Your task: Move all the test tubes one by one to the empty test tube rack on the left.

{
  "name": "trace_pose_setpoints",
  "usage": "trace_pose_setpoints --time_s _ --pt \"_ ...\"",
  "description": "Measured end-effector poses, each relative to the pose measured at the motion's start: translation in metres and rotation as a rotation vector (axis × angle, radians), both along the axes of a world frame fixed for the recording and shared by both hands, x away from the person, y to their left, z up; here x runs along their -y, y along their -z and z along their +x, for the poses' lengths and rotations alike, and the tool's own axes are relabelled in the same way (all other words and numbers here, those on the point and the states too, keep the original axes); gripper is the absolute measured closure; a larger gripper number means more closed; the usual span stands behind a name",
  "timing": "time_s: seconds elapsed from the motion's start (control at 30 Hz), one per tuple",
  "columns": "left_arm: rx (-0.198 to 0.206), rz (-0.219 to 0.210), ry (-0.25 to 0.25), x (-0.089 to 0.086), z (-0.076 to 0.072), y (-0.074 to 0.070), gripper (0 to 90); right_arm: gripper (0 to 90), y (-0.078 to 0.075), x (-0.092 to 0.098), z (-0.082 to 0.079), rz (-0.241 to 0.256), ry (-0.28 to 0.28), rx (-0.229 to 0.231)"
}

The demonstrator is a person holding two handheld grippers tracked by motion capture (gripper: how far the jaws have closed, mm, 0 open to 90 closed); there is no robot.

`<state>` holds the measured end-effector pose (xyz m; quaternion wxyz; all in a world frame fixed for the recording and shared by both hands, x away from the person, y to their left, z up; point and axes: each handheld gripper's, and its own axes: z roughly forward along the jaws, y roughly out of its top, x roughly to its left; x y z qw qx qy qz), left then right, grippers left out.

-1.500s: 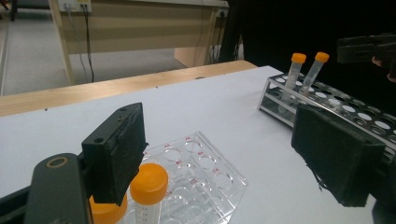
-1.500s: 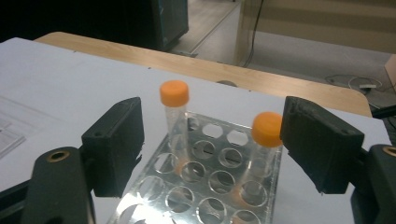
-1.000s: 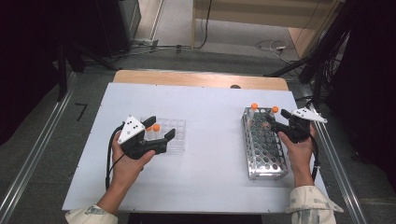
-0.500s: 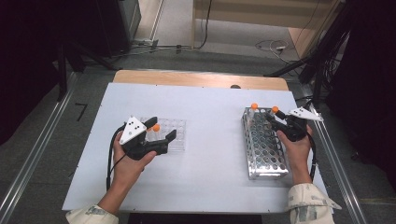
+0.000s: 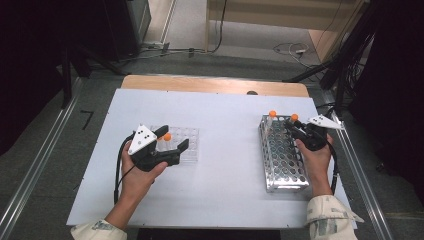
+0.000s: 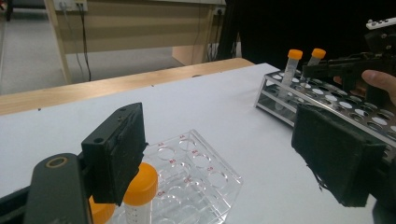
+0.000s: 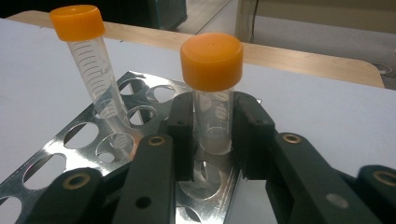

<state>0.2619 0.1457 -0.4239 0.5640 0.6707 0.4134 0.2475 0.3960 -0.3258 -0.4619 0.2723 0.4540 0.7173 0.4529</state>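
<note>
Change: compared with a second ago our right hand has nudged a little toward the upper part of the high view, along the far end of the metal rack [image 5: 283, 155]; the left hand has barely budged.
What that means: we reckon the right side is now on its tube and about to lift it out, likely for the clear tray [image 5: 186, 145].
Right gripper [image 7: 212, 135]: jaws closed in snug on the capped tube [image 7: 212, 84], pads on either side of the clear body just below the orange cap. Tube bottom sits at or in a rack hole, can't quite tell which.
Second tube [image 7: 91, 65]: standing in the rack, leaning a bit, toward the upper left of the right gripper view and apart from the jaws.
Left gripper [image 6: 233, 154]: jaws wide open, holding nothing, hovering over the clear tray at the left middle of the high view.
Tray tube [image 6: 139, 196]: orange cap at the bottom left of the left gripper view, just beside one pad, standing in the tray.
Desk [image 5: 225, 120]: white top, rack at the right, tray at the left, well apart.
Next: lift straight up so the tube doesn't snag the hole, we'd guess.
</note>
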Motion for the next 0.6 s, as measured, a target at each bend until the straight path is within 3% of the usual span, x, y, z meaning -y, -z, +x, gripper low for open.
trace_pose_setpoints --time_s 0.6 --pt "0.003 -0.002 -0.004 -0.001 -0.001 -0.001 18.9 71.6 -0.011 -0.002 -0.006 -0.016 0.028 0.044"
